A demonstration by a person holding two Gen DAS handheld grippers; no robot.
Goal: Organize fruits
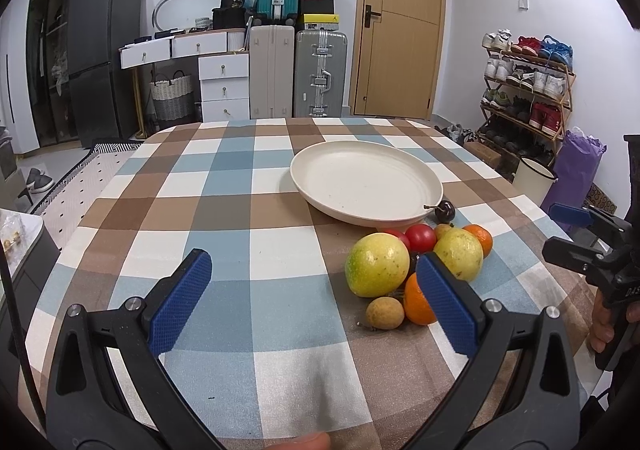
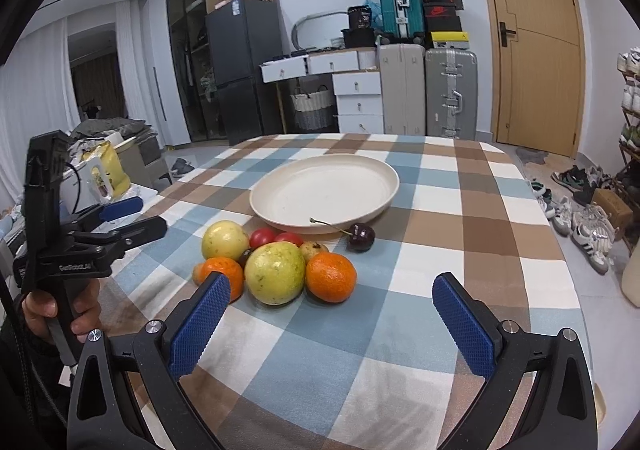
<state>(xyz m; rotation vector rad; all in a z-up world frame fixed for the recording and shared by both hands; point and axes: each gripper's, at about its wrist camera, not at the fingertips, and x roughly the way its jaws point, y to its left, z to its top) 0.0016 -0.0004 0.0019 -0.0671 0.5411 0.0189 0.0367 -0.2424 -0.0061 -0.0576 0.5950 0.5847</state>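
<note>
The task seems at its very start: the plate [image 2: 325, 189] on the bench [image 2: 440, 250] has no fruit in it, and the fruits [image 2: 276, 262] all lie in one heap just at its near rim, so I judge the next move is to pick one outer fruit and lower a gripper over it. The right gripper [image 2: 332, 324] is spread wide and holds nothing, with the heap just beyond its left finger. The left gripper [image 1: 312, 302] is also spread and free, the heap beside its right finger.
</note>
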